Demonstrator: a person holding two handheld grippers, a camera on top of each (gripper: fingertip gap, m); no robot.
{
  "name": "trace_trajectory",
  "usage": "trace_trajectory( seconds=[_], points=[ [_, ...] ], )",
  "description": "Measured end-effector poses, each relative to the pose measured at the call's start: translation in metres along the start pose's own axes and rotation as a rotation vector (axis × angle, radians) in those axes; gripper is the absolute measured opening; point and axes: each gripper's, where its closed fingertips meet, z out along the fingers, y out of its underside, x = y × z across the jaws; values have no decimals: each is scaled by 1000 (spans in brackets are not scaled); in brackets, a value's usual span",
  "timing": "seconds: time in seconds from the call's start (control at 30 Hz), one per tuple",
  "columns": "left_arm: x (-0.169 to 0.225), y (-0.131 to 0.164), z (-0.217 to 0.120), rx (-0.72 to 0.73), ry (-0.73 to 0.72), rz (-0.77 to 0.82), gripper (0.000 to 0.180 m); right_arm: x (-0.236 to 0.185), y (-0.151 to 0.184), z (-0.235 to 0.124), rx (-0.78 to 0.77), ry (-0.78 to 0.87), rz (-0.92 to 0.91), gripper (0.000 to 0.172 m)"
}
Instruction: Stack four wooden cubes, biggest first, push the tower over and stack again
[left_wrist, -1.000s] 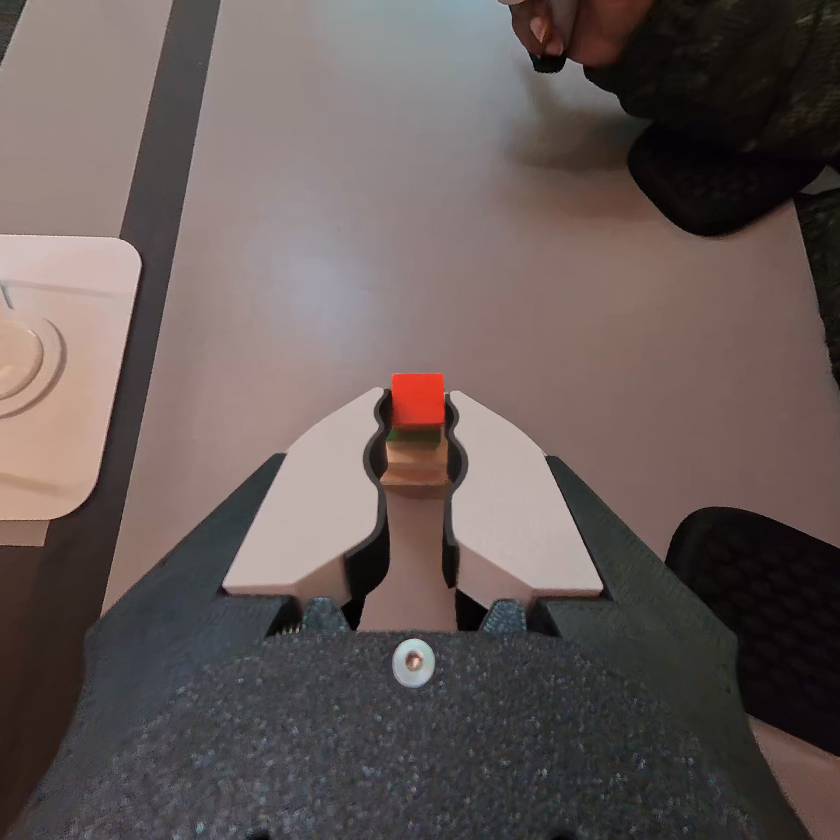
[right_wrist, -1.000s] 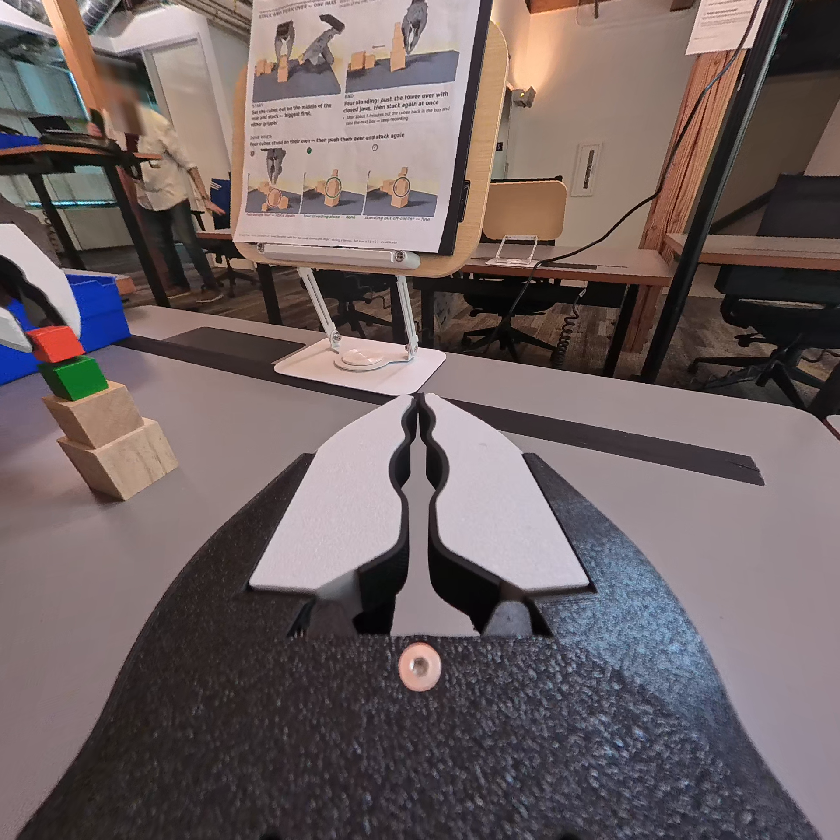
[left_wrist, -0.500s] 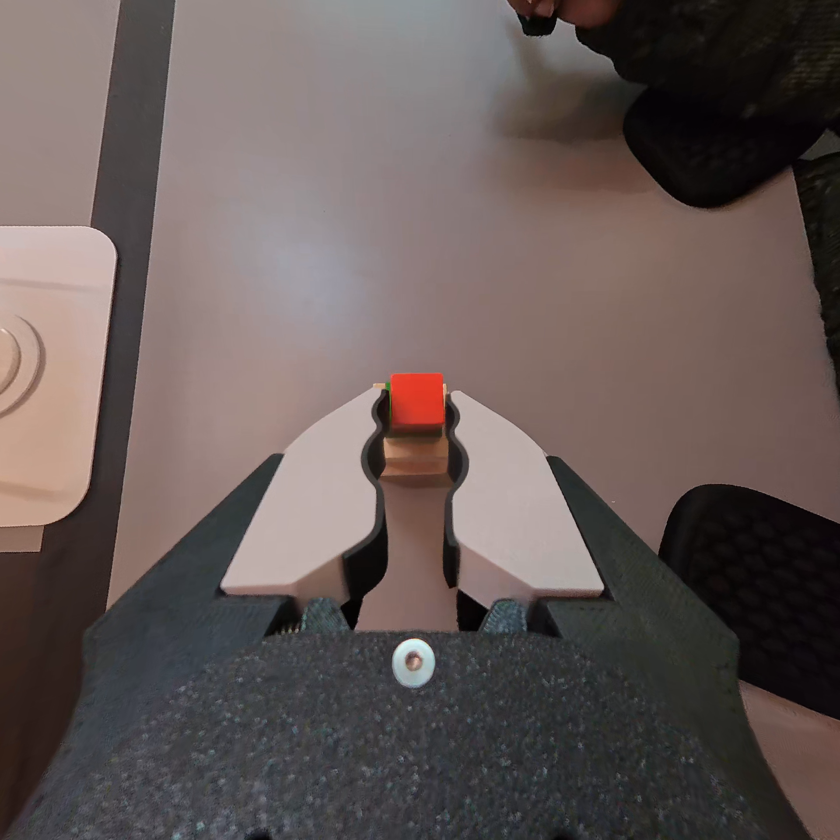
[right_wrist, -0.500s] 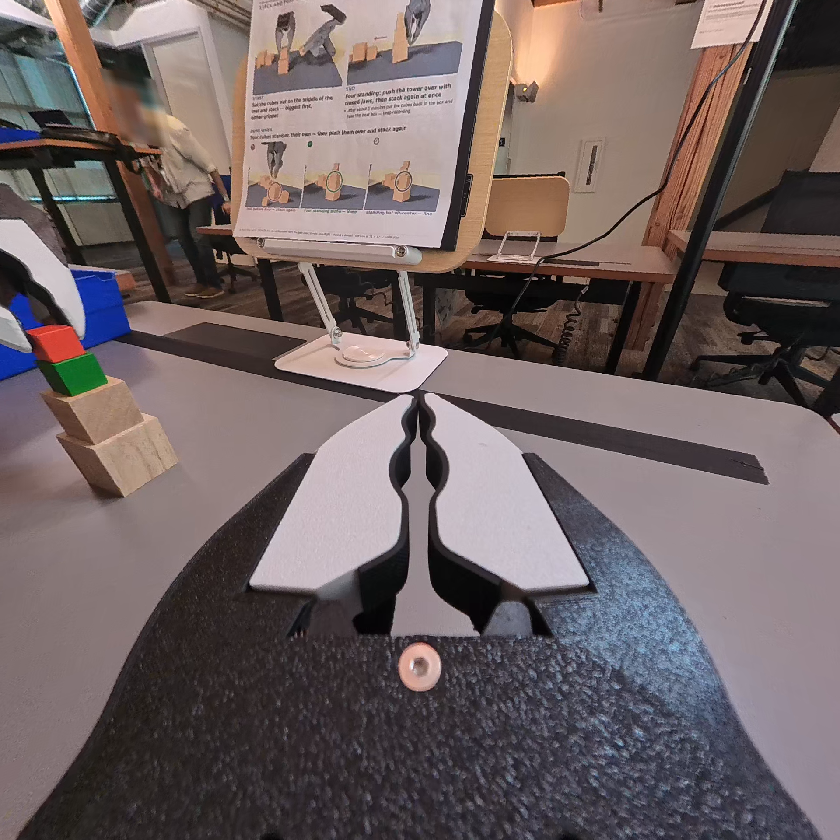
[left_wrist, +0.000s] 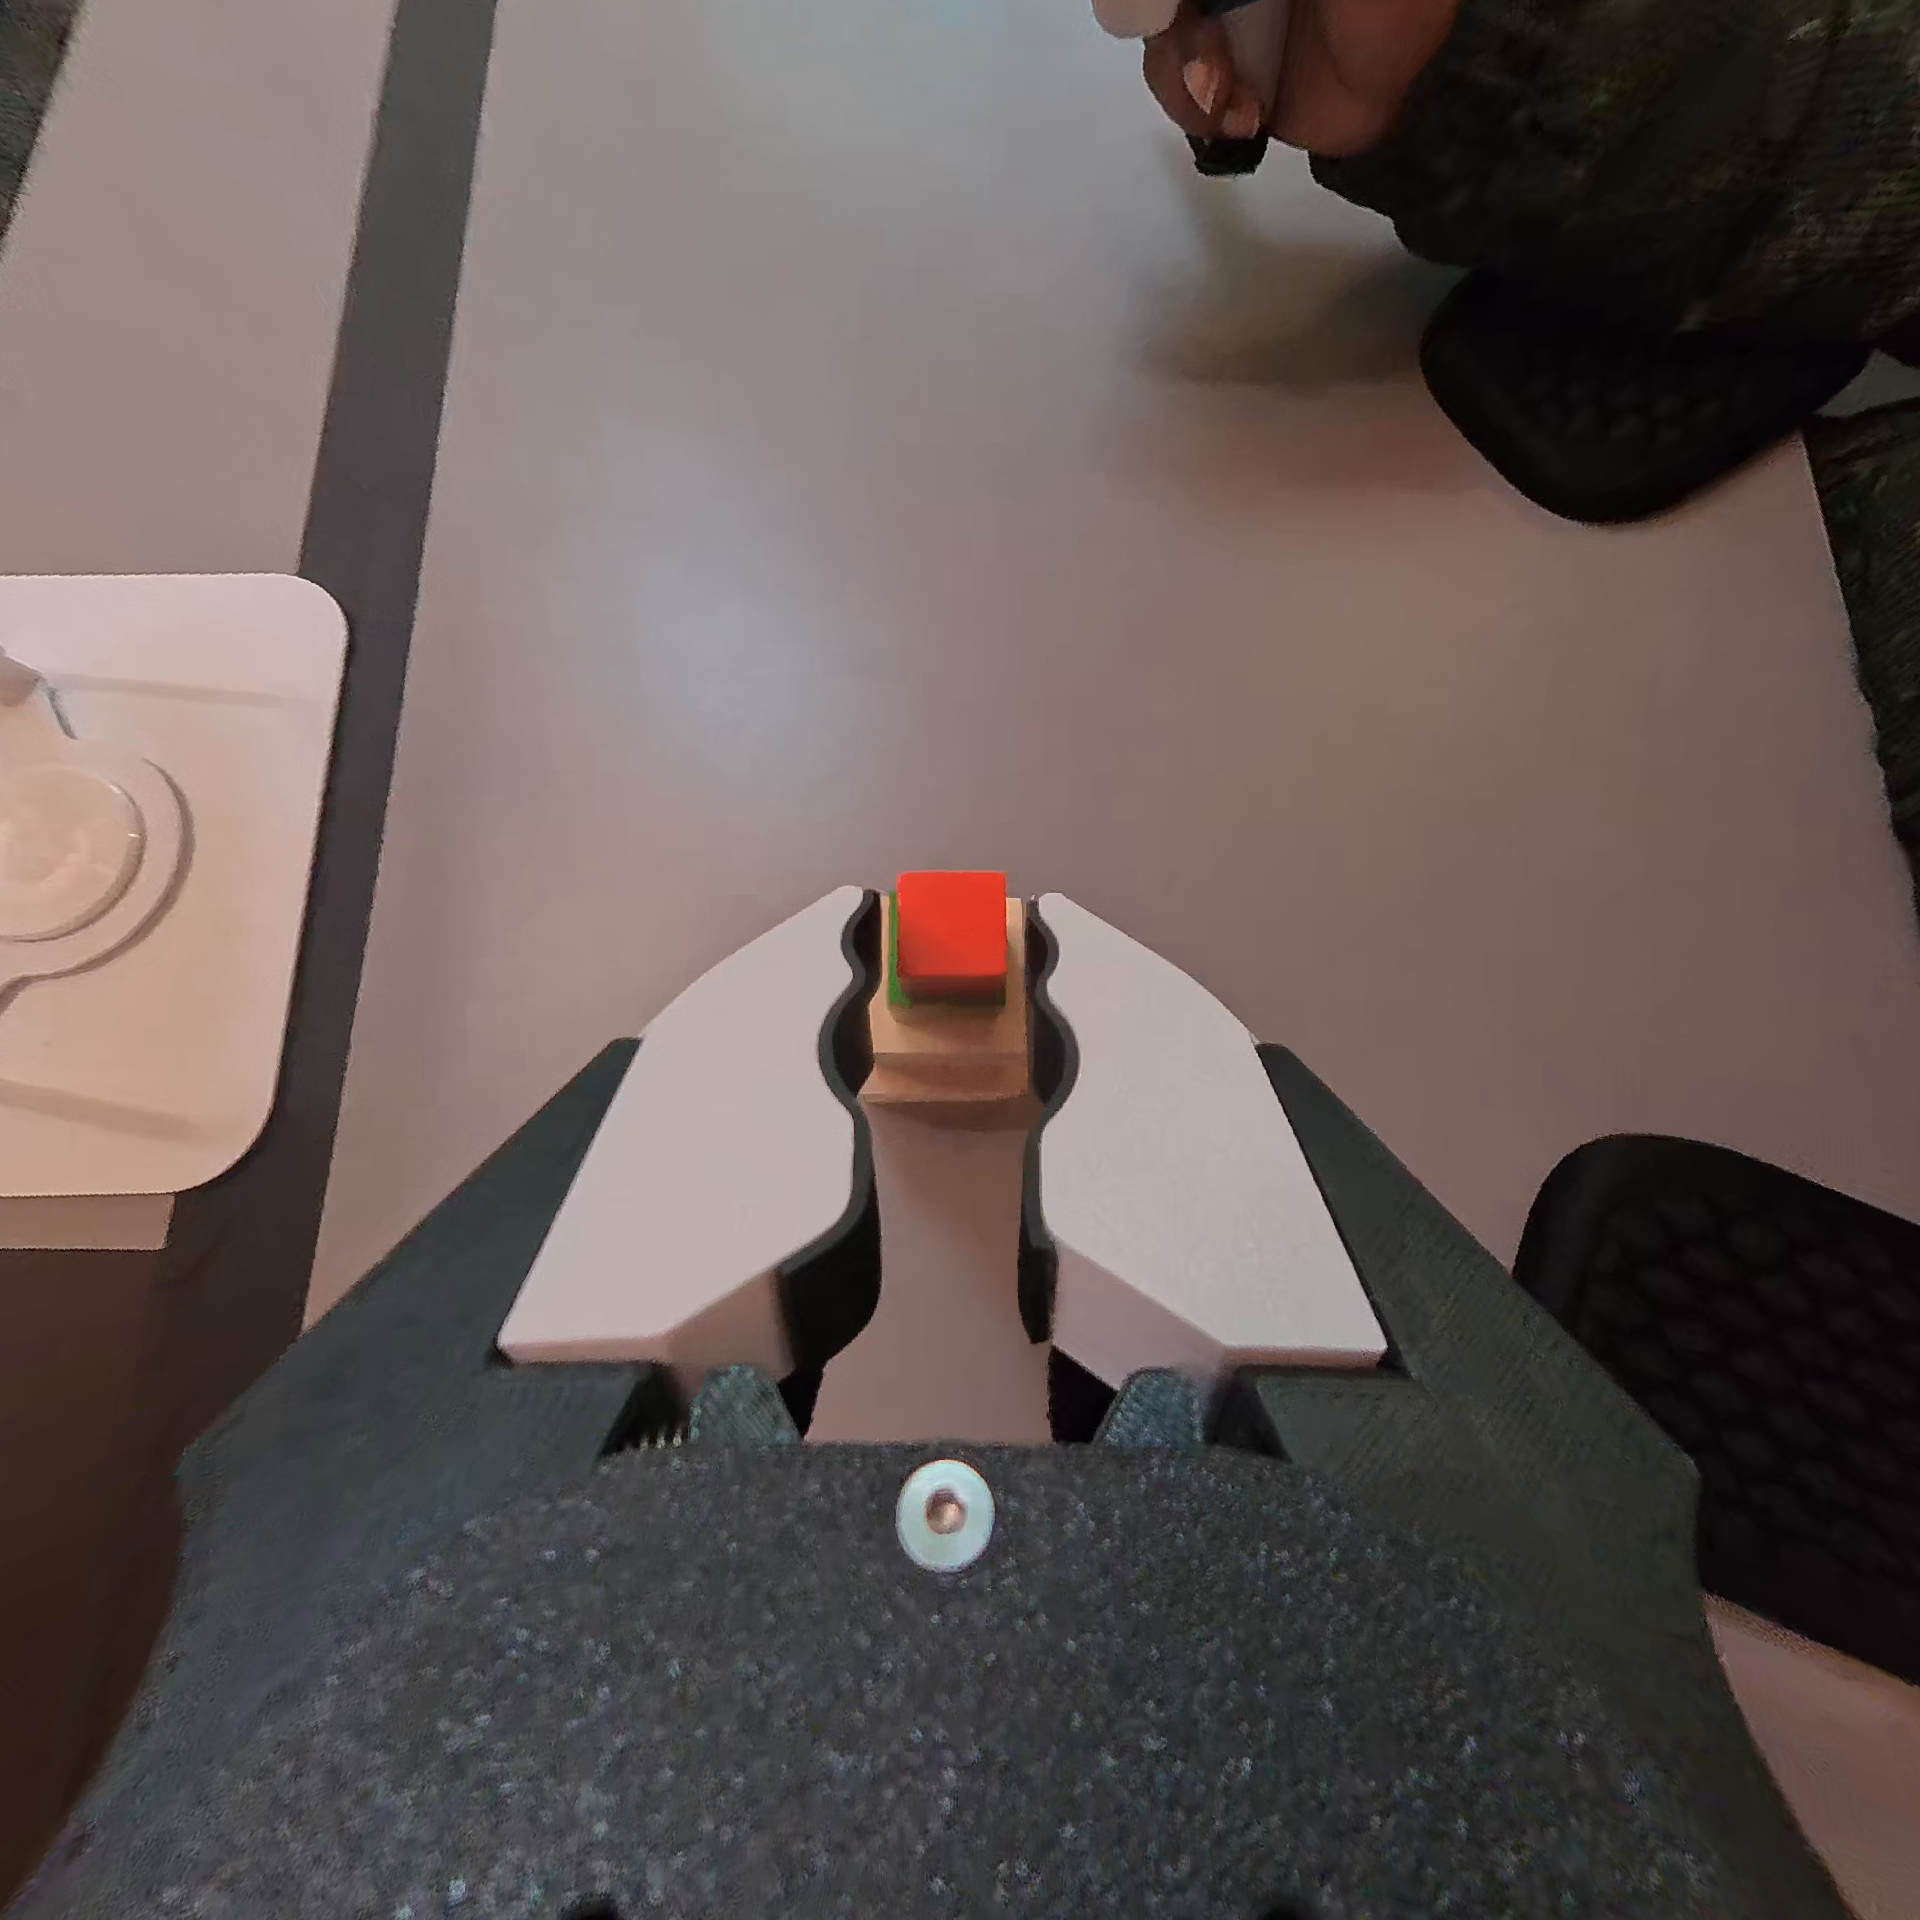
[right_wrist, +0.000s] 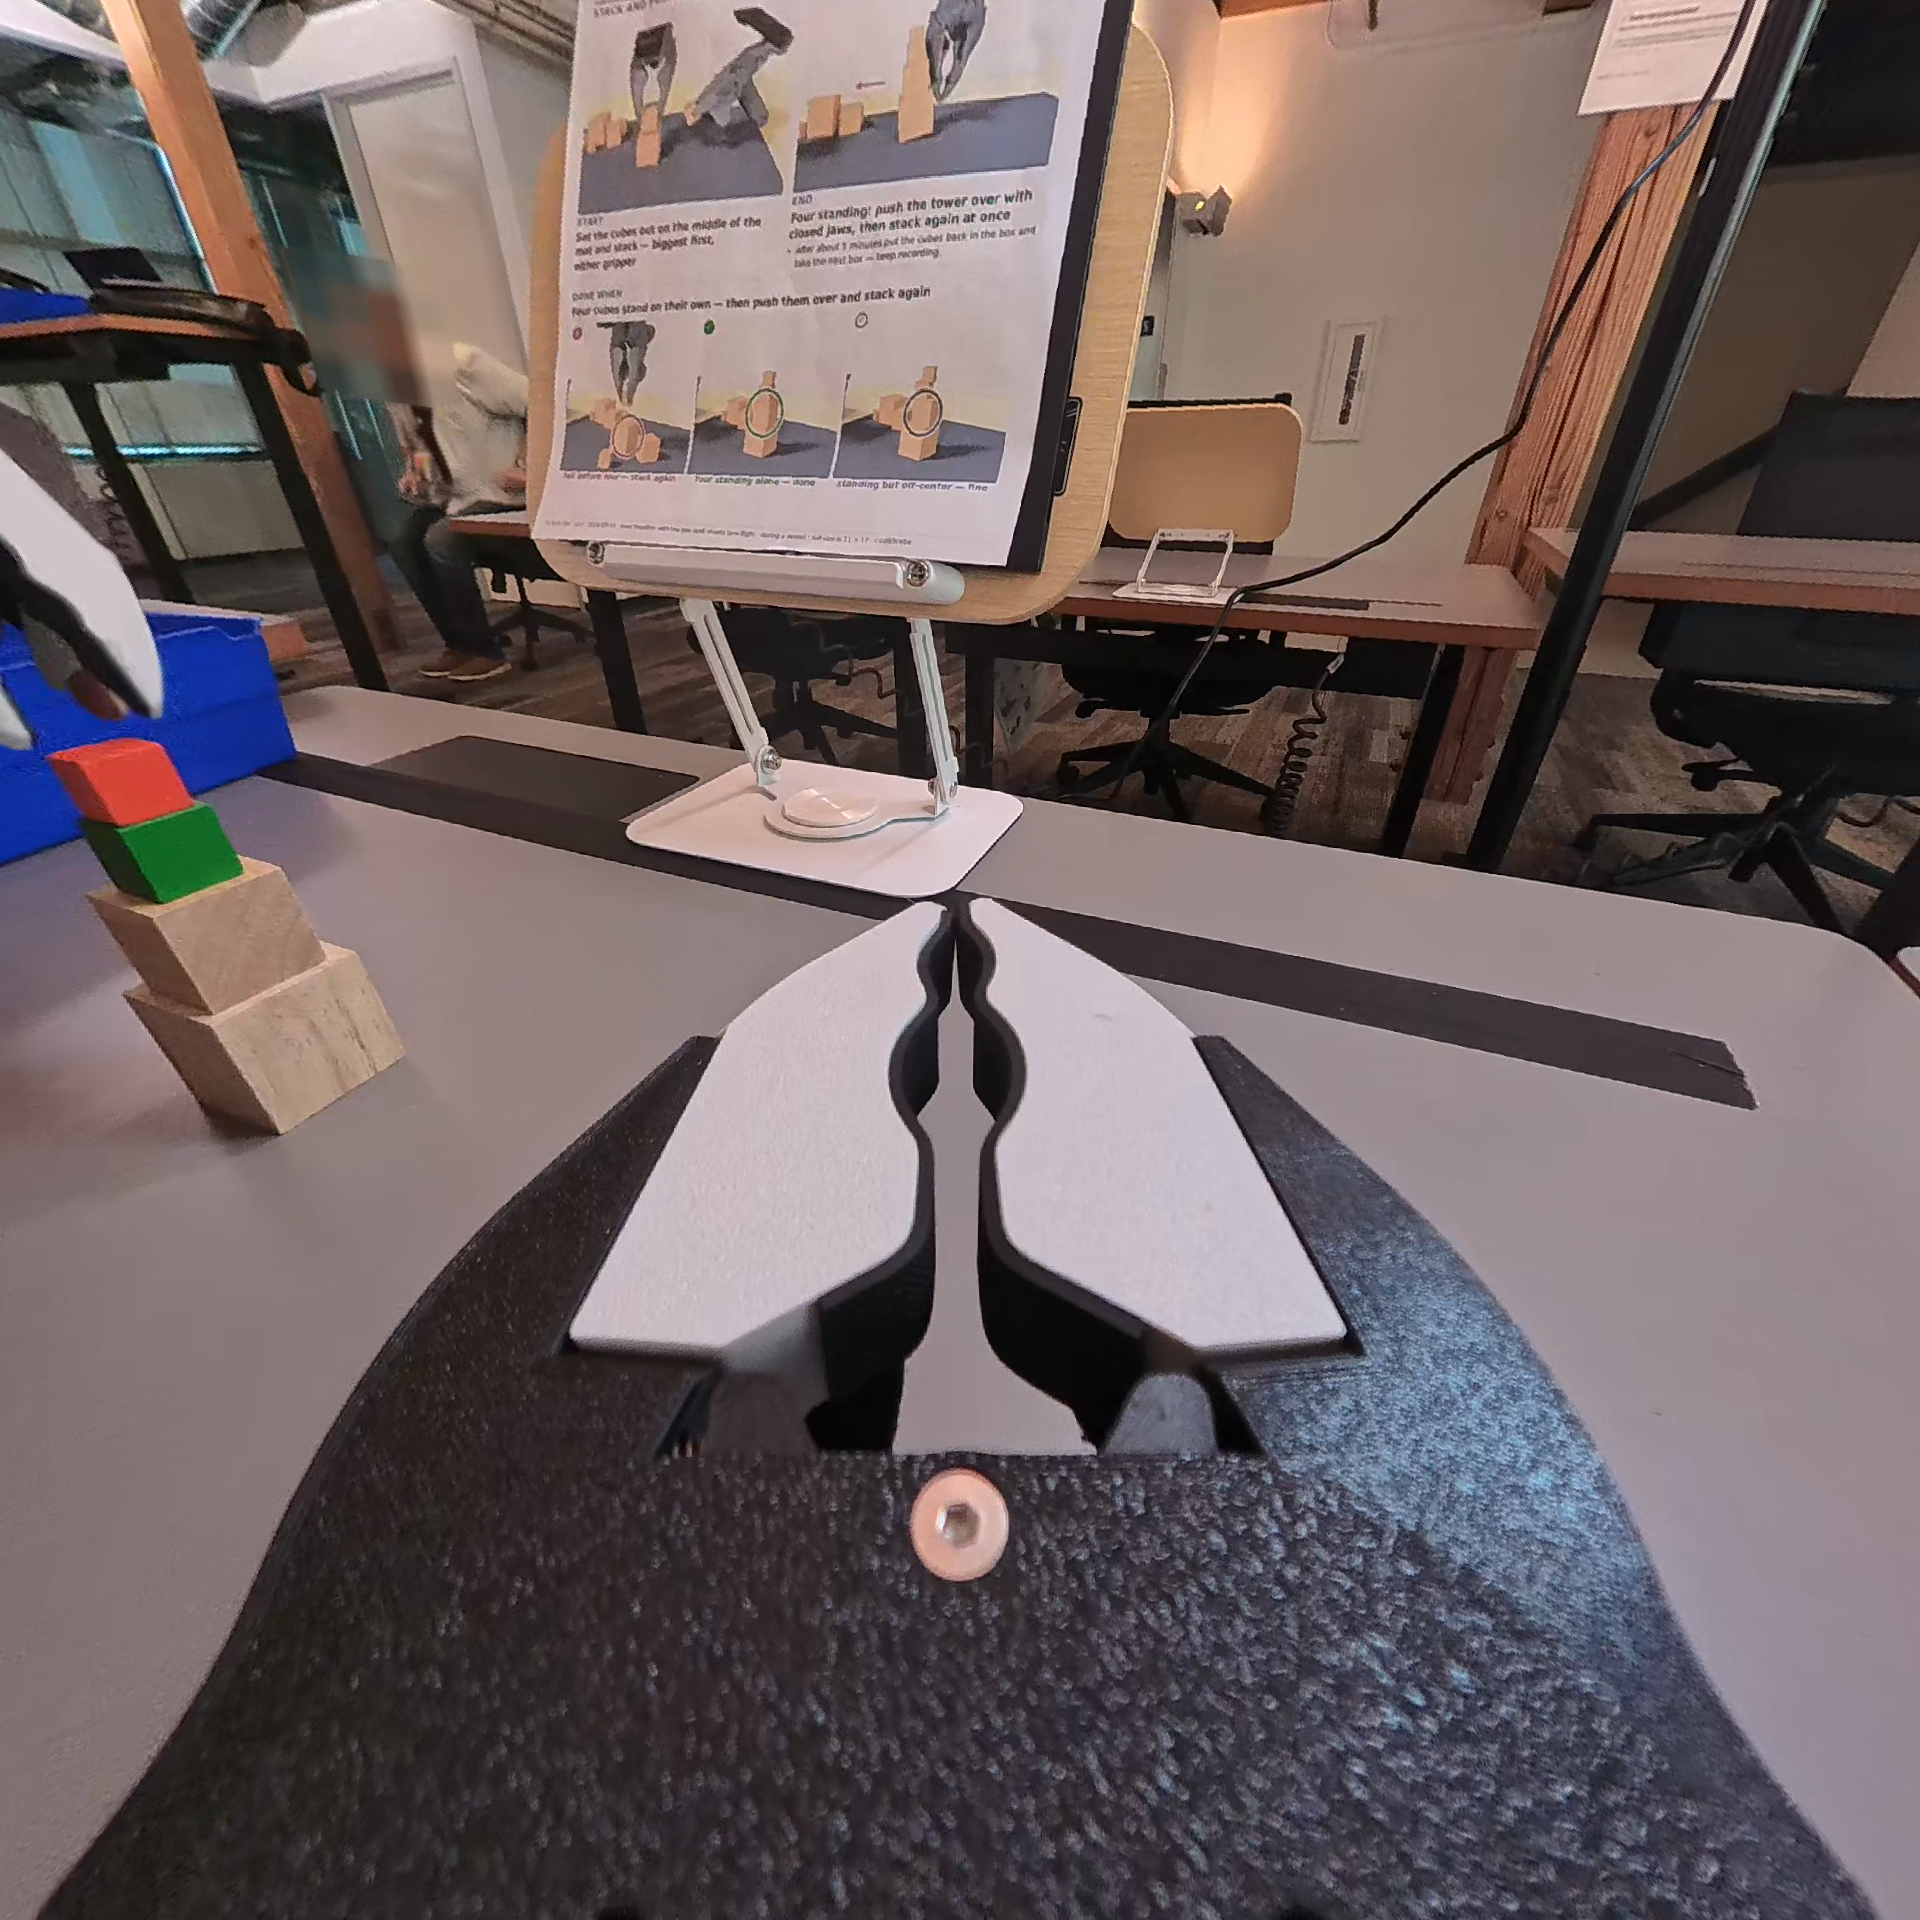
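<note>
A stack of cubes stands on the grey table (right_wrist: 520, 1039): a large wooden cube (right_wrist: 270, 1039) at the bottom, a smaller wooden cube (right_wrist: 208, 935), a green cube (right_wrist: 161, 852) and a red cube (right_wrist: 120, 779) on top. My left gripper (left_wrist: 951, 896) is open and looks straight down on the red cube (left_wrist: 951, 935), with a gap on each side of it. The right wrist view shows the left gripper's fingertips (right_wrist: 83, 644) just above the red cube, clear of it. My right gripper (right_wrist: 958, 909) is shut on nothing, low over the table to the right of the stack.
A stand with a printed sheet (right_wrist: 831, 270) has its white base (right_wrist: 831, 831) on a black strip (right_wrist: 1351, 1008); the base also shows in the left wrist view (left_wrist: 135, 883). A blue bin (right_wrist: 208, 707) sits behind the stack. A hand (left_wrist: 1247, 73) and black chairs (left_wrist: 1714, 1403) are nearby. Left tips to right tips: about 30 cm. The green cube (right_wrist: 161, 852) is closer to my left gripper, around 4 cm from its tips; the right tips are 25 cm off.
My left gripper's jaws have opened off the red cube and risen a little; the cube stays on the green one. The right gripper has not moved.
</note>
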Motion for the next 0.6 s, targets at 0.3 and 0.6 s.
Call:
trace_trajectory(
  seconds=[0.3, 0.6],
  points=[
    [-16, -18, -38, 299, -335, -31, 16, 2, -3, -2, 12, 16, -5, 0],
    [-25, 25, -58, 588, -723, -299, 0, 0, -1, -1, 7, 15, -9, 0]
  ],
)
